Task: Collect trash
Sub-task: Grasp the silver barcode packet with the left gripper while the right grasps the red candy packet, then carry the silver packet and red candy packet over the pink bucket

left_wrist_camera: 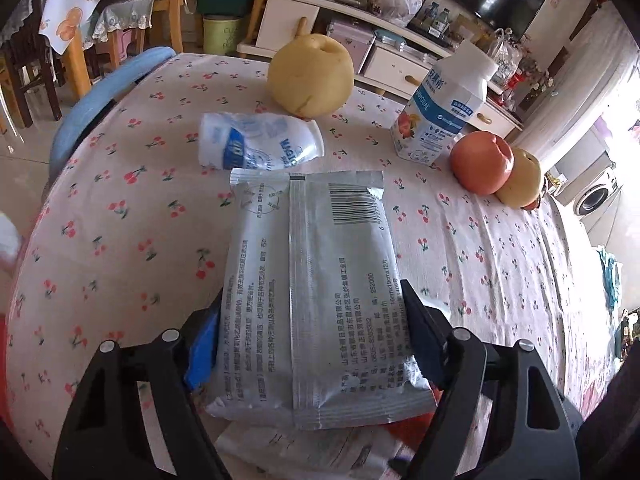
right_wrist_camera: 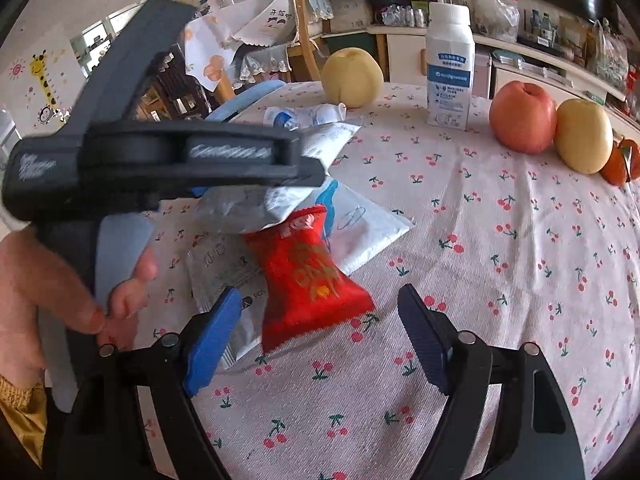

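Note:
My left gripper [left_wrist_camera: 310, 328] is shut on a silver foil packet [left_wrist_camera: 316, 280] with a barcode and holds it above the cherry-print tablecloth [left_wrist_camera: 120, 220]. From the right wrist view the left gripper [right_wrist_camera: 312, 168] shows as a black tool with the crumpled silver packet [right_wrist_camera: 244, 208] in it. Under it lie a red snack packet [right_wrist_camera: 308, 276], a white mailer bag [right_wrist_camera: 360, 232] and a white printed wrapper [right_wrist_camera: 224, 272]. A small white bottle [left_wrist_camera: 256, 144] lies on its side beyond the packet. My right gripper [right_wrist_camera: 316, 336] is open and empty, just right of the red packet's near end.
A yellow pear [left_wrist_camera: 310, 76], an upright white yogurt bottle [left_wrist_camera: 444, 108], a red apple [left_wrist_camera: 482, 162] and another yellow fruit [left_wrist_camera: 520, 184] stand at the far side. A blue chair back [left_wrist_camera: 104, 96] is at the table's left edge. Cabinets stand behind.

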Motion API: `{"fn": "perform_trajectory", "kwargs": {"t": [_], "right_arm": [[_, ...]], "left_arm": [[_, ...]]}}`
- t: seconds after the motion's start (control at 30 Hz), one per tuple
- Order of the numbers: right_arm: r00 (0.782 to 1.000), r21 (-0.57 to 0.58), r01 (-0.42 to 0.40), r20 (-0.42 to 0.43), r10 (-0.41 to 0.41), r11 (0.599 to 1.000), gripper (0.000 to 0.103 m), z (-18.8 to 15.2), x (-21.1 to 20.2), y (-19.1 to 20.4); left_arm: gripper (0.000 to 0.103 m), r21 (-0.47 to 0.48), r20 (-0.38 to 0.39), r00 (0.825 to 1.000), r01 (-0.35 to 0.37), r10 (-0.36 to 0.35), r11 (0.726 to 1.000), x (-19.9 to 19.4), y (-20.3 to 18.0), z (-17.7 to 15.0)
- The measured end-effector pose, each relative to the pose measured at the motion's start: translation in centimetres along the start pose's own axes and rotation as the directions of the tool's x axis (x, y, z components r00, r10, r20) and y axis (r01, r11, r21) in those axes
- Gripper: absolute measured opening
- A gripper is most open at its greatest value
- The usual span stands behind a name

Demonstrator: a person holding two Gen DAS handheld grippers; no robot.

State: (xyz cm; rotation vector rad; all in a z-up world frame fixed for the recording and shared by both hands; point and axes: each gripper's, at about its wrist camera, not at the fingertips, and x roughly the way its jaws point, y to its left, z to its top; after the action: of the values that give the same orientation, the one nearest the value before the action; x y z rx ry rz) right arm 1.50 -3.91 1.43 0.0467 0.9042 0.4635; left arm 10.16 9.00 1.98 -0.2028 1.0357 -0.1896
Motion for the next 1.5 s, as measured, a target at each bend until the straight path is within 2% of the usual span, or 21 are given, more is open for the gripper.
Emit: {"fn": "perform_trajectory", "kwargs": {"t": [0.23, 0.37, 0.7, 0.83, 1.07, 1.23, 1.37, 1.4, 1.5], "right_arm": [[1.0, -0.007, -0.012, 0.005, 0.012, 1.0, 0.075, 0.0, 0.4, 0.0], [1.0, -0.011, -0.007, 0.004, 0.007, 1.0, 0.069, 0.2, 0.9, 0.1], [0.998, -0.098, 0.058, 0.0, -0.058, 0.993, 0.054, -0.2, 1.3, 1.4], [0.996, -0.132, 0.089, 0.018, -0.087, 0.987, 0.054, -0.4, 1.1, 1.9], [0.993, -0.145, 0.114, 0.037, -0.11, 0.983, 0.052, -0.8, 0.7, 2.2], [0.989, -0.144, 0.144, 0.057, -0.137, 0.979, 0.051, -1.0, 0.3, 2.6], [0.987, -0.139, 0.154, 0.072, -0.145, 0.978, 0.05, -1.2, -0.3, 3.2], [0.986, -0.137, 0.159, 0.08, -0.149, 0.978, 0.04, -1.3, -0.6, 3.4], [0.986, -0.12, 0.15, 0.085, -0.14, 0.981, 0.04, -1.3, -1.1, 3.6]], "left_arm": [[0.079, -0.012, 0.056, 0.998, 0.001, -0.001, 1.0, -3.5, 1.6, -2.5], [0.079, -0.032, 0.087, 0.996, 0.004, -0.001, 0.999, -5.5, 2.9, -4.2], [0.079, -0.07, 0.172, 0.985, -0.007, 0.019, 0.998, -9.4, 5.5, -7.6], [0.079, -0.063, 0.193, 0.981, -0.006, 0.018, 0.998, -10.0, 6.5, -8.2], [0.079, -0.045, 0.221, 0.973, -0.056, 0.065, 0.997, -10.8, 7.9, -8.6], [0.079, -0.027, 0.25, 0.961, -0.112, 0.115, 0.993, -11.9, 8.8, -8.6], [0.079, -0.028, 0.28, 0.945, -0.165, 0.167, 0.986, -13.0, 9.8, -8.5], [0.079, -0.03, 0.286, 0.941, -0.18, 0.181, 0.983, -13.3, 10.1, -8.5], [0.079, -0.041, 0.302, 0.929, -0.213, 0.215, 0.976, -14.2, 11.1, -8.5]]}}
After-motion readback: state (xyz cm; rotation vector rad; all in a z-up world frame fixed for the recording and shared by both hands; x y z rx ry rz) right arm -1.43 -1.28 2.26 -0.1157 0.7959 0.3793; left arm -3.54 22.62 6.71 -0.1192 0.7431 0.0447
